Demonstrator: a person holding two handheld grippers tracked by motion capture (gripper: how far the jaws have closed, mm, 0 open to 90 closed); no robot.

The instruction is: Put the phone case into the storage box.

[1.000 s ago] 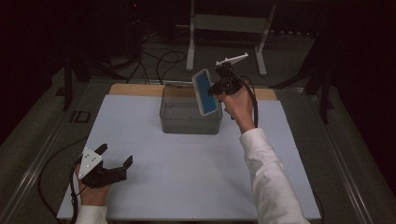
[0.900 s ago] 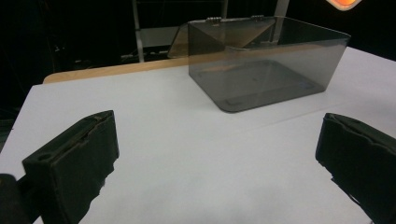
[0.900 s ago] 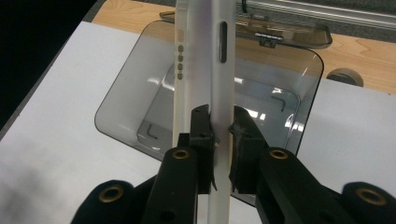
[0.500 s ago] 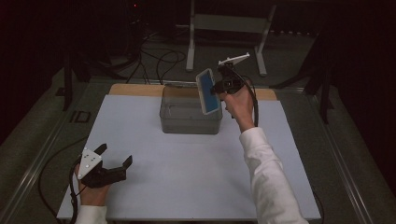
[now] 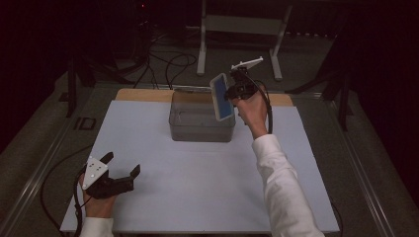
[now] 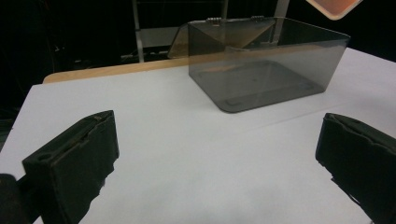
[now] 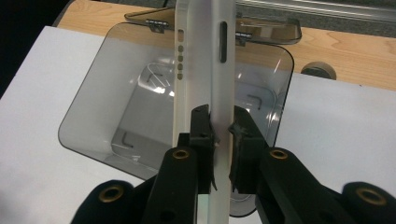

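Your left gripper (image 5: 121,170) rests with jaws apart on the tabletop (image 5: 197,187), while your right gripper (image 7: 220,128), clamped on the phone (image 5: 222,97) above the box (image 5: 201,118), pinches only its thin edges, so it could slip and fall.

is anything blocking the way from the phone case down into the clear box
Nothing visible does. The right tool grips the phone case above the grey transparent box, whose lid is flipped back behind it, and its inside looks empty.
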